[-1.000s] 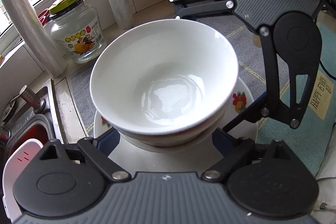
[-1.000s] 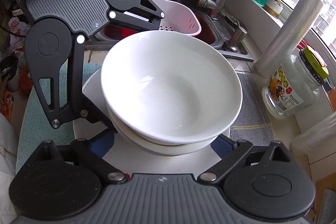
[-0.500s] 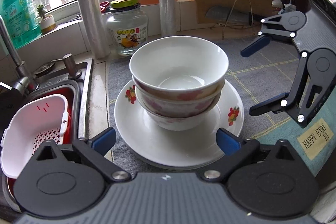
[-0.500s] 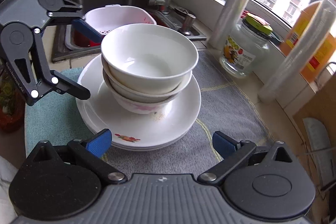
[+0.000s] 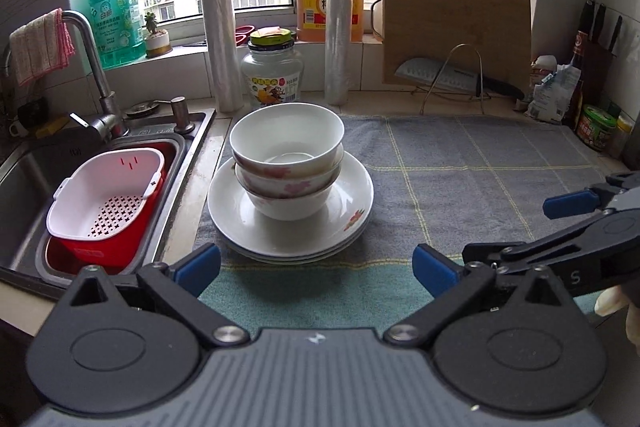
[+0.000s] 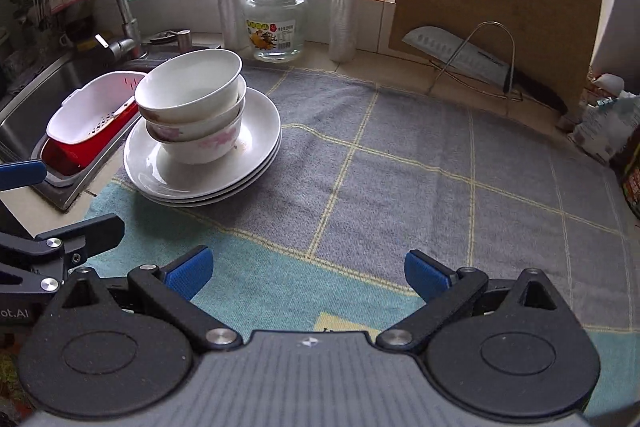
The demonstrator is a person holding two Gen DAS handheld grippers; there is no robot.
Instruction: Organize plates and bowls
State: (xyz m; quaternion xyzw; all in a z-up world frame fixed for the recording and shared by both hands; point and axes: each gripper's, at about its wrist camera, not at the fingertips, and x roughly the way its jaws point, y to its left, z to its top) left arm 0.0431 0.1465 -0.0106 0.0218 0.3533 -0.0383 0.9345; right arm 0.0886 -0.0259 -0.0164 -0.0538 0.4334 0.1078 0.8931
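At the left of the left wrist view we see the sink [image 5: 48, 163] with a white colander [image 5: 106, 203] sitting in a red tub [image 5: 90, 251], and the faucet [image 5: 94, 67] with a cloth [image 5: 38, 45] draped over it. Right of the sink, at frame center, three stacked bowls [image 5: 286, 167] sit on stacked plates [image 5: 340, 223], resting on the towel [image 5: 480, 179]. Behind the stack stand a film roll [image 5: 220, 47], a jar [image 5: 272, 75] and a second roll [image 5: 339, 27]. At upper right a cutting board [image 5: 456, 31] leans over a knife [image 5: 436, 77] on a wire rack. Our left gripper [image 5: 316, 267] has just been opening; its jaws stand wide with nothing between them, just short of the plates. Our right gripper [image 6: 306, 273], also spread wide and empty, hovers over bare towel, the stack at that view's left.
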